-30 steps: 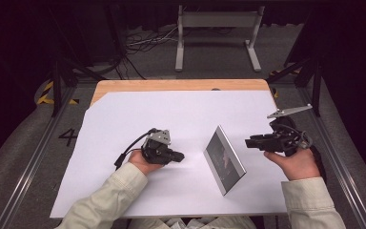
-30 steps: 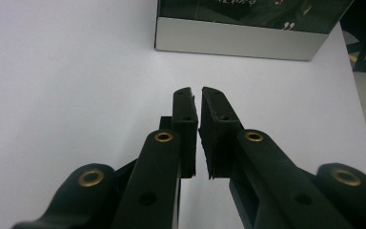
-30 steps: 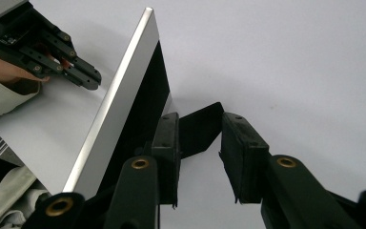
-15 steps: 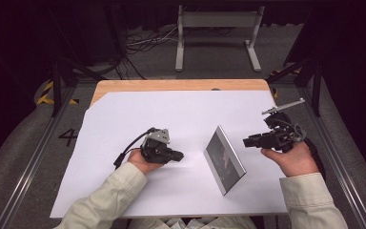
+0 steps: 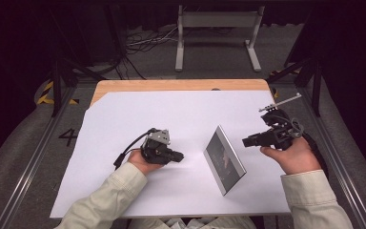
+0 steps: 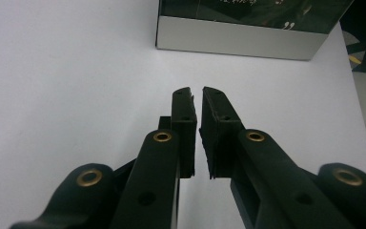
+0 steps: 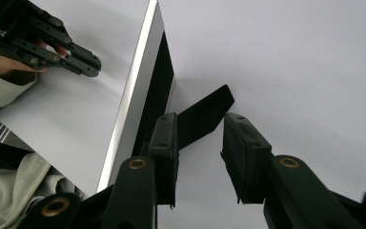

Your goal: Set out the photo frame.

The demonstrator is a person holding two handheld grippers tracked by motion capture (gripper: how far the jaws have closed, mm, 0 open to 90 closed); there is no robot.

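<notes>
- Picture frame (image 5: pixel 225 160) stands propped on the white paper sheet (image 5: pixel 124 119) covering the table, between my two hands, leaning on a black back stand (image 7: pixel 205 117) that I see in the right gripper view.
- My left gripper (image 5: pixel 177 156) rests on the sheet just left of the frame, pointing at it. In the left gripper view its jaws are nearly together with a thin gap, nothing between them, and the frame's silver edge (image 6: pixel 236 39) lies ahead, apart from the tips.
- My right gripper (image 5: pixel 246 141) hovers near the frame's right side, held in my right hand (image 5: pixel 293 157). Its jaws are parted and hold nothing; the stand shows beyond the gap, not pinched.
- Judging progress: the frame appears already set upright and free-standing, with neither tool touching it.
- What is left, as I judge it, is either a fresh grasp to move or fold the frame, or simply pulling both hands away. I cannot tell which from this moment.
</notes>
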